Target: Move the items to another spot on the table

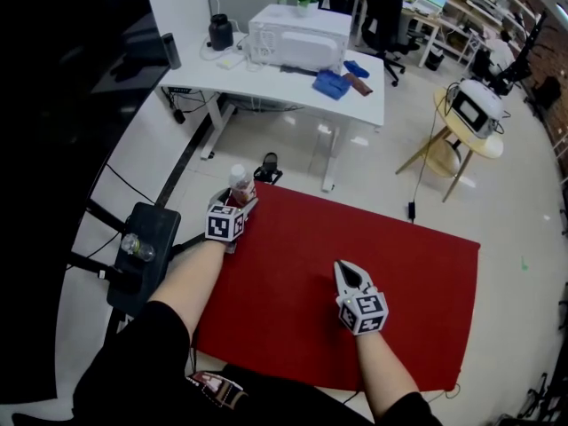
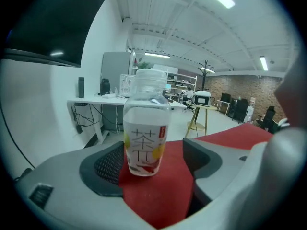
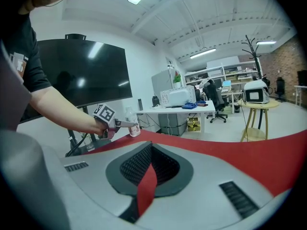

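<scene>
Item 1: bottle (image 1: 240, 183) (image 2: 146, 123), clear, white cap, label with yellow and red print. Stands upright at the far left corner of the red desk (image 1: 399, 300).

Item 2: left gripper (image 1: 241, 204) (image 2: 151, 162). Jaws apart, one on each side of the bottle; a strip of red desk shows between the bottle and the right-hand jaw (contact with the left-hand jaw cannot be judged).

Item 3: right gripper (image 1: 344, 269) (image 3: 148, 164). Sits over the middle of the red desk, well apart from the bottle. Jaws drawn together with nothing held; only a thin sliver of red shows between the pads.

Item 4: white desk (image 1: 266, 82), far side of the room, carrying a white boxy appliance (image 1: 297, 35).
</scene>
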### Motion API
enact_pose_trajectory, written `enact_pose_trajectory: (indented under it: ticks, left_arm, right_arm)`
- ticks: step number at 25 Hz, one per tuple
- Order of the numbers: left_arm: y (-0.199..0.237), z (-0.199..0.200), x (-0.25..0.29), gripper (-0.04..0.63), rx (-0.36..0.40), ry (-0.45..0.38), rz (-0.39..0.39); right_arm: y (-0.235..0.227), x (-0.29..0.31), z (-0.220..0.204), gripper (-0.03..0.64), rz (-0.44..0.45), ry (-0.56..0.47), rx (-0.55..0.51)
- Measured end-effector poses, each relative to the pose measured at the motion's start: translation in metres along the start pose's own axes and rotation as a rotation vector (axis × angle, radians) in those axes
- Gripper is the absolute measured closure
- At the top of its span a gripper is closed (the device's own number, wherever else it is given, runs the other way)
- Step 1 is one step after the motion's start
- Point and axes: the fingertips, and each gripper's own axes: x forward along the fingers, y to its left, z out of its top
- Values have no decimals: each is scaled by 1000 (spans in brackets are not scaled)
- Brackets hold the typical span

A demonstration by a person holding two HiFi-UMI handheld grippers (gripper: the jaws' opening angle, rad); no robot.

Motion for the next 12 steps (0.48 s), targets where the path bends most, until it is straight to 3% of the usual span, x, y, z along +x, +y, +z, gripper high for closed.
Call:
enact_pose_trajectory:
  ticks: [5,6,9,12]
  left_arm:
    - [-28,-21,-64,233,-32,-8,-2]
    - [-39,-23,-78,264,-33,-18,-11]
    - [-88,-27,-129,437,-38,-55,-66]
    - [-160,-26,-180,579,-34,-104,-190]
  right_arm:
    - [-3,-37,5,624,31,3,-8]
    - [-5,-47,4,623,37,3,-4]
    - [-5,-88,3,624,59,16,1]
    - [0,-134,1,624,78,30,11]
